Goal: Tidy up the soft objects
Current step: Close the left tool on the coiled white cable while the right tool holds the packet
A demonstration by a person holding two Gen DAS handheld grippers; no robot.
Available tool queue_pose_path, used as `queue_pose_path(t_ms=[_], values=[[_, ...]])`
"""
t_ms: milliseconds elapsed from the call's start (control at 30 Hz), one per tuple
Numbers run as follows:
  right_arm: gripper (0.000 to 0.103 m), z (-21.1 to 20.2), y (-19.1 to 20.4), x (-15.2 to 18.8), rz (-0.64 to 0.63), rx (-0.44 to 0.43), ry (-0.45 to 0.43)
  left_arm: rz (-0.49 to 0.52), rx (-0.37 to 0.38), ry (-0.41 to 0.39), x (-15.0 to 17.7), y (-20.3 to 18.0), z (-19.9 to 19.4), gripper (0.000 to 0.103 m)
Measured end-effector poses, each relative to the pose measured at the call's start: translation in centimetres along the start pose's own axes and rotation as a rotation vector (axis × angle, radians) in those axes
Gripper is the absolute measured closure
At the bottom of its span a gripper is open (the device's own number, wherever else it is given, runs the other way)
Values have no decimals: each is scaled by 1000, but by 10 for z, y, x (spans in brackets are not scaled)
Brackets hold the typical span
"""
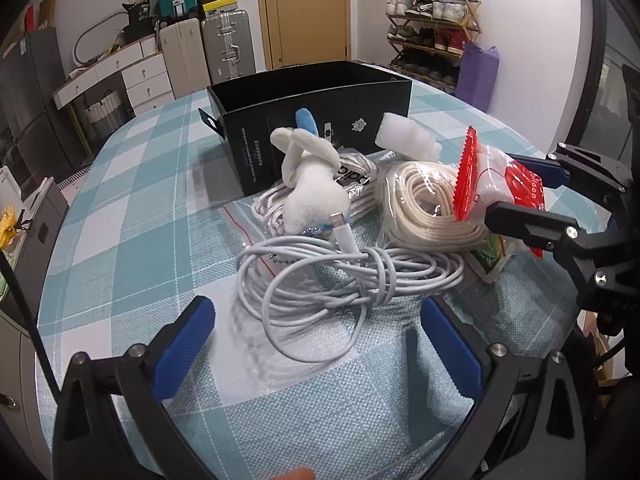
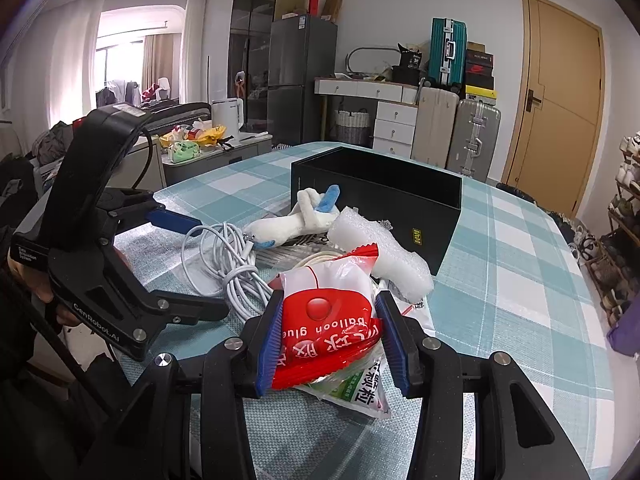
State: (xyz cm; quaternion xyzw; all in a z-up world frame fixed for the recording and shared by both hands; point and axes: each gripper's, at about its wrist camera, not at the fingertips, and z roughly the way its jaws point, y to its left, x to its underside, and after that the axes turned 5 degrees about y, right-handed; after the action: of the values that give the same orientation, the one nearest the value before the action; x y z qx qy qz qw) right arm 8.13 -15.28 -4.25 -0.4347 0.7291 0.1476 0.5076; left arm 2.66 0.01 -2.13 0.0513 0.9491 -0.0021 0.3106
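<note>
Left wrist view first: the left gripper (image 1: 316, 336) hangs low over the teal-and-white checked woven tablecloth (image 1: 132, 216), its ribbed blue pads (image 1: 182, 350) spread wide and touching nothing. Between and just ahead of them lies a loosely coiled glossy white charging cable (image 1: 340, 276), its plug end tipped up against a fuzzy white plush toy with a blue ear (image 1: 310, 176). The plush rests on clear plastic bags of white cords. To the right sits a bagged coil of flat cream rope (image 1: 420, 204), and behind it a lump of white foam wrap (image 1: 404, 136). An open matte black cardboard box (image 1: 316, 92) stands at the back. At the right edge, the right gripper (image 1: 516, 196) pinches a crinkly red-and-white plastic packet (image 1: 496, 184).

Over to the right wrist view: the right gripper (image 2: 330, 332) has its blue fingers (image 2: 270, 344) closed in on that red-and-white packet (image 2: 328, 320), printed "Balloon glue", squeezing both sides. Beneath it, a green-and-white printed sachet (image 2: 356, 392) lies on the cloth. The left gripper (image 2: 200, 264) shows at left, fingers apart, by the cable (image 2: 228, 256).
</note>
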Motion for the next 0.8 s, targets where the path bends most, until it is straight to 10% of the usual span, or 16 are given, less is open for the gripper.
queue_pose_path(t_ms=[400,633,800], values=[[57,-1,1,0,5,-5,4,-6,-44,35,-7,0,14,1],[57,-1,2,1,8,-5,2,39,-32,-16,-2,-9,6,33],[57,-2,3,2,11,-3,-2,49,-35,-47,5,-9,0,35]])
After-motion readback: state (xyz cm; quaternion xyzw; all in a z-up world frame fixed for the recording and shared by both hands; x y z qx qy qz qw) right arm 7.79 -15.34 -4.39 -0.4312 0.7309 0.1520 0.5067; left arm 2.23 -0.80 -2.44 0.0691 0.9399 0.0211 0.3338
